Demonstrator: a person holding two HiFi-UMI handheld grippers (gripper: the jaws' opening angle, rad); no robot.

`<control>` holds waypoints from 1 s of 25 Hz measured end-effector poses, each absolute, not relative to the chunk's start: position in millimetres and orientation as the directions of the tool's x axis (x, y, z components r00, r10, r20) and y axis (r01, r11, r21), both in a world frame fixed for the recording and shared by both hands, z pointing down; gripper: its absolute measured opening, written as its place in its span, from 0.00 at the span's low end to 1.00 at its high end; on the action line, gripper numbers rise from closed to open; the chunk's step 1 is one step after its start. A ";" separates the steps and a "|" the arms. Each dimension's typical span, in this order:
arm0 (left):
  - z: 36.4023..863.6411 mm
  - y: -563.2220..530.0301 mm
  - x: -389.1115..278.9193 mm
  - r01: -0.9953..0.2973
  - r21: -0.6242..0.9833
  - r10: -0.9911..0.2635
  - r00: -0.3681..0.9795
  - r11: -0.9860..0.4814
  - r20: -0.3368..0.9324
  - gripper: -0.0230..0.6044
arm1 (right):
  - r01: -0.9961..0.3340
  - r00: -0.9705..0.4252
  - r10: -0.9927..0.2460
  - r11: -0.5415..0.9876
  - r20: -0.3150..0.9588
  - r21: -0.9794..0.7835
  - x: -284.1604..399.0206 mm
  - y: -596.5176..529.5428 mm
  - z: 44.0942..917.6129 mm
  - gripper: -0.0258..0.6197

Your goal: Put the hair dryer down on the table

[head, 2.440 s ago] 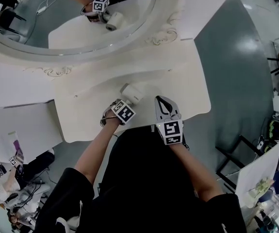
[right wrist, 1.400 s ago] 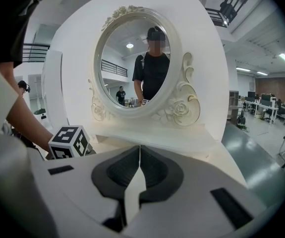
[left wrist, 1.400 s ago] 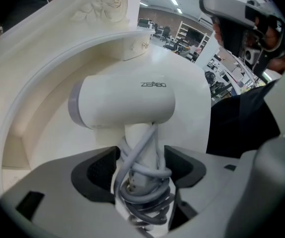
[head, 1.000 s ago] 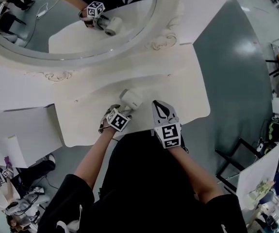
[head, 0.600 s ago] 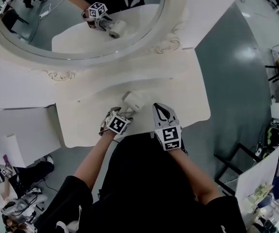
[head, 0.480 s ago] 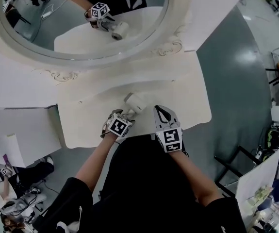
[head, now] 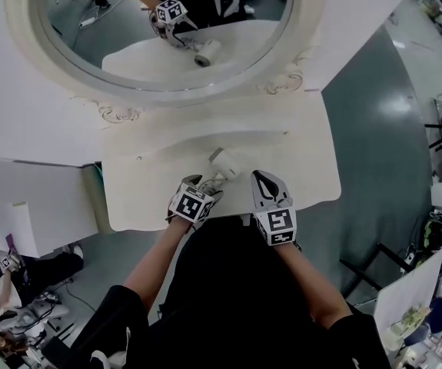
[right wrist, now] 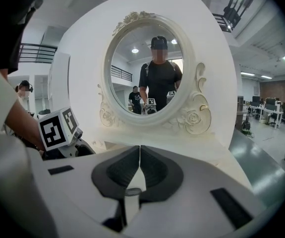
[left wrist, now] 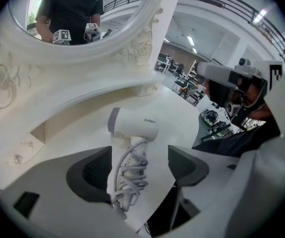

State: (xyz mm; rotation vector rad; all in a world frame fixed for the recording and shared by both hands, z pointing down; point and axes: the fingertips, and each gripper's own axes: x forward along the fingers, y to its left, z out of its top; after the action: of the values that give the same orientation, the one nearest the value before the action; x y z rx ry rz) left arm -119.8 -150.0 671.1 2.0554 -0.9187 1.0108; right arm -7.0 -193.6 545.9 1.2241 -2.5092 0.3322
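The white tabletop (head: 297, 152) runs out under a large oval mirror (head: 113, 37), and the person stands at the middle of its front edge with both tools over it.

The right gripper (head: 263, 180) hangs over the front edge, right of centre. Its fingers (right wrist: 154, 170) are pressed together with nothing between them, and it takes no part.

The left gripper (head: 205, 187) sits just beside it, left of centre. Its fingers (left wrist: 90, 175) stand well apart. The dryer's handle lies in the gap, close against the left one and clear of the right.

The hair dryer (head: 225, 164) lies near the middle of the front edge, barrel towards the mirror and handle pointing back at the left gripper. It looks smaller and lower against the tabletop than it did two seconds ago, when it was carried higher in front of that gripper.

Its cord (left wrist: 130, 175) is wound round the handle.

With the grip opened and the dryer apparently resting on the surface, the set-down looks done. Only drawing the left gripper back without catching the cord seems left.
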 end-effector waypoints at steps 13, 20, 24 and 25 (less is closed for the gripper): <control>611.5 -150.8 -127.2 -0.861 0.222 -0.535 0.466 -0.458 0.705 0.60 | -0.816 -0.551 -0.759 0.577 0.346 -0.033 -9.8 -189.7 520.1 0.07; 571.0 -152.0 -126.7 -0.888 0.209 -0.646 0.444 -0.409 0.621 0.60 | -0.798 -0.578 -0.756 0.602 0.308 -0.022 -17.1 -189.6 488.0 0.07; 549.0 -147.8 -126.4 -0.903 0.211 -0.696 0.425 -0.375 0.579 0.59 | -0.784 -0.598 -0.744 0.621 0.298 -0.023 -19.9 -186.4 476.4 0.07; 542.6 -147.7 -126.5 -0.908 0.205 -0.713 0.415 -0.366 0.565 0.60 | -0.781 -0.603 -0.741 0.624 0.296 -0.026 -19.9 -186.3 474.1 0.07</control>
State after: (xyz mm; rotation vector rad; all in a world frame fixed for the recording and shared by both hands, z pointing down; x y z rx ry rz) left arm -126.5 -147.7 542.6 2.1869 -1.3742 0.5304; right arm -19.9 -186.3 474.1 1.2401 -2.5927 0.2218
